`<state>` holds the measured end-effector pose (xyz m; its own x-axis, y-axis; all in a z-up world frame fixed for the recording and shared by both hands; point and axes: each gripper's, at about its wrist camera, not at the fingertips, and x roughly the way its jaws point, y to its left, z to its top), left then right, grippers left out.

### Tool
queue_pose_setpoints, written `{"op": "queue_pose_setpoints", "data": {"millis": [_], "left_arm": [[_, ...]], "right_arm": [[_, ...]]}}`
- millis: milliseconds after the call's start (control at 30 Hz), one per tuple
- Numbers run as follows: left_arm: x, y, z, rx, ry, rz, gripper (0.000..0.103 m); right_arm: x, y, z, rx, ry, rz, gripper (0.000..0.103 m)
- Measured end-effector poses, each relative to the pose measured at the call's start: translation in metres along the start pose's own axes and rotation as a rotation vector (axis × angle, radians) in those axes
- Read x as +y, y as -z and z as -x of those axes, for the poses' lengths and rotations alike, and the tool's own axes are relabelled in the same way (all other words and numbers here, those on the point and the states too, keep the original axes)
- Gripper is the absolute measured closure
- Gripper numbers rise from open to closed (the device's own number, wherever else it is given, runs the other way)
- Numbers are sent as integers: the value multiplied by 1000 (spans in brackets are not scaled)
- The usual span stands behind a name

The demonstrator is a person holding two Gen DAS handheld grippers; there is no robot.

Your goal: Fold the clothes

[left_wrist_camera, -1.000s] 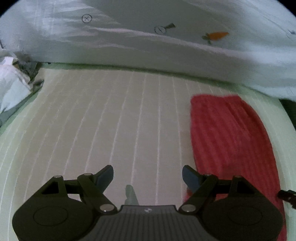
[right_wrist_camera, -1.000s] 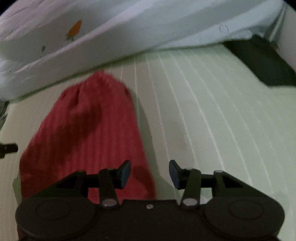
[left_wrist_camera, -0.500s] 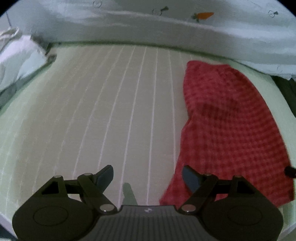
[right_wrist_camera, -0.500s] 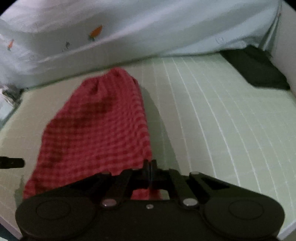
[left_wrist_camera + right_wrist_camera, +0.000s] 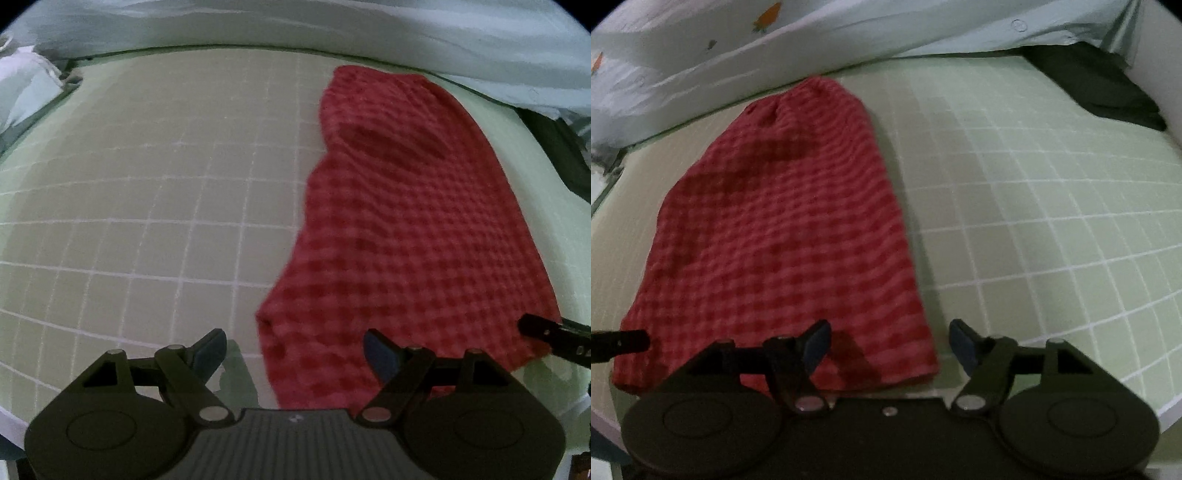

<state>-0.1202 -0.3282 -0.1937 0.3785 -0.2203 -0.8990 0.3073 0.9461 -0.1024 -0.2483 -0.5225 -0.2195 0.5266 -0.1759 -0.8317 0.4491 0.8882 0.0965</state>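
A red checked garment (image 5: 413, 229) lies flat and long on the green grid mat (image 5: 147, 184); it also shows in the right wrist view (image 5: 783, 229). My left gripper (image 5: 295, 350) is open and empty over the garment's near left corner. My right gripper (image 5: 888, 345) is open and empty over the garment's near right corner, which lies flat on the mat. The tip of the right gripper shows at the right edge of the left wrist view (image 5: 554, 332).
A pale blue sheet with carrot prints (image 5: 738, 48) is bunched along the far edge of the mat (image 5: 1052, 184). A dark folded garment (image 5: 1100, 85) lies at the far right. White crumpled cloth (image 5: 26, 85) sits at the far left.
Both grippers have pulled back toward the near edge. The right gripper shut on the garment's near edge half a second ago and has now opened, leaving the garment stretched out flat.
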Motion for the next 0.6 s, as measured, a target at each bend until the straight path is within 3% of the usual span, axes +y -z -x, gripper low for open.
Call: {"op": "queue_pose_setpoints", "data": {"millis": [100, 167, 233, 267, 300, 333, 467, 600], "left_arm": [[-8, 5, 0, -18, -12, -30, 25], [-13, 8, 1, -34, -21, -56, 35], [-18, 8, 1, -41, -15, -82, 63], [-20, 8, 1, -44, -10, -95, 73], [-20, 7, 1, -39, 14, -91, 95], [-18, 7, 1, -29, 49, -79, 100], [-10, -1, 3, -6, 142, -11, 101], [-6, -20, 22, -61, 193, 47, 101]], "right_arm": [[8, 6, 0, -3, 17, 39, 28], [11, 8, 1, -6, 19, 55, 30], [14, 11, 3, -18, 16, 84, 47], [16, 12, 5, -25, 4, 106, 66], [17, 14, 6, -27, -16, 124, 87], [17, 14, 7, -23, -44, 130, 93], [14, 15, 14, -15, -95, 121, 96], [3, 0, 30, -40, -174, 32, 97]]}}
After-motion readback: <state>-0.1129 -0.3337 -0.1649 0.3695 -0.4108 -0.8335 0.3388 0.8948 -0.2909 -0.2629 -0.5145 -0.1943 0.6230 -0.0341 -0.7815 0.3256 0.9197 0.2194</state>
